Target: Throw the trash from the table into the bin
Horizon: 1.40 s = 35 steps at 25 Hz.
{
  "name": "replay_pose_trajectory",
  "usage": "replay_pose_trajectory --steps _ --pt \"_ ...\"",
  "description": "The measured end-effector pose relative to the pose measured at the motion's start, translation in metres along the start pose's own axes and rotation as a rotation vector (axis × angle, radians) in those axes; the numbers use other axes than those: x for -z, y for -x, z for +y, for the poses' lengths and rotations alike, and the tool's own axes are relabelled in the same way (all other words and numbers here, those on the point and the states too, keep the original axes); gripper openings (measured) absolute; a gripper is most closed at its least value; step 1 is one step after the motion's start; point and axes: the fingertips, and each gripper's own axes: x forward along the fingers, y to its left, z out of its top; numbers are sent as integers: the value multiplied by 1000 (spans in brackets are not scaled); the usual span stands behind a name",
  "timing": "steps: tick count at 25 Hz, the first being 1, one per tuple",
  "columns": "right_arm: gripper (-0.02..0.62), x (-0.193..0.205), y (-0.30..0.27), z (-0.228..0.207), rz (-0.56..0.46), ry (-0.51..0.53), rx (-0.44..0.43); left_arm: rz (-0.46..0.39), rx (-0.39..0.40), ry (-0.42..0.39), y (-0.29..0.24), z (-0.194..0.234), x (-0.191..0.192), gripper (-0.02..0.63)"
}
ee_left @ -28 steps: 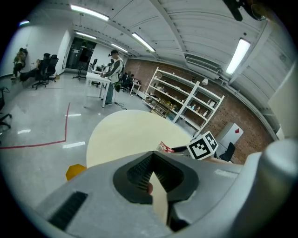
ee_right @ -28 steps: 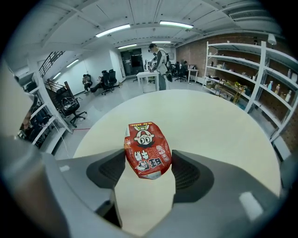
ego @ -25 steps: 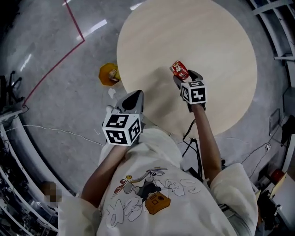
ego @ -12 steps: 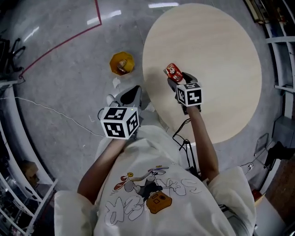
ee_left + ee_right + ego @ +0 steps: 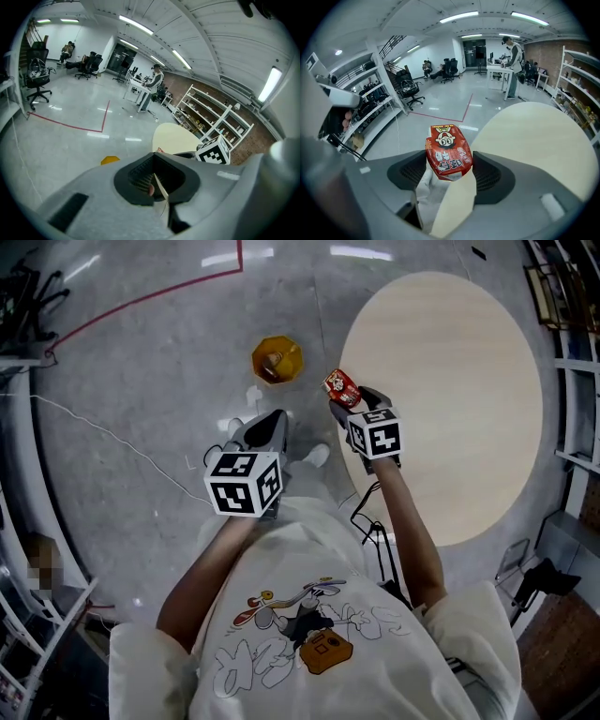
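Right gripper [image 5: 352, 402] clamps the red packet [image 5: 341, 387] past the table [image 5: 450, 381] edge, short of the bin [image 5: 292, 352]; left gripper [image 5: 268, 427] closed, empty.

Red cartoon-printed packet [image 5: 448, 152], yellow bin [image 5: 277, 359], pale wood-grain table [image 5: 450, 381], grey floor [image 5: 141, 390] with red line [image 5: 141, 301].

A glossy grey floor [image 5: 141, 371] spreads wide, with a red line [image 5: 159, 298] taped across it and a thin white cable [image 5: 112, 446] trailing over it. Black office chairs [image 5: 36, 79] stand at the far end. A person [image 5: 513, 51] stands beside a desk [image 5: 497, 70]. White shelves [image 5: 211, 117] line a brick wall [image 5: 539, 51]. Strip lights [image 5: 459, 17] glow on the ceiling.
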Motion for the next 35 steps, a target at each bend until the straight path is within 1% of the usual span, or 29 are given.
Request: replay_pose_trajectory --steps 3,7,10,14,20,25,30,35 --pt "318 -18 -22 25 10 8 -26 -1 -21 26 7 31 -8 0" --pt "317 -33 -46 54 23 4 -35 4 -46 56 18 69 -12 0" --pt "316 -42 -62 70 35 -2 -47 15 -63 45 18 96 -10 0" --pt "316 -52 -84 83 43 0 -53 41 -70 25 3 126 -8 0" --pt "316 -45 -136 86 72 -14 -51 88 -59 35 -47 166 5 0" --pt "316 -33 -180 77 81 -36 -38 127 -53 30 -96 188 23 0" --pt "316 -21 -249 60 86 -68 -13 161 -53 44 -153 228 49 0" --pt "316 1 -315 47 135 -85 12 174 -77 45 -208 275 74 0"
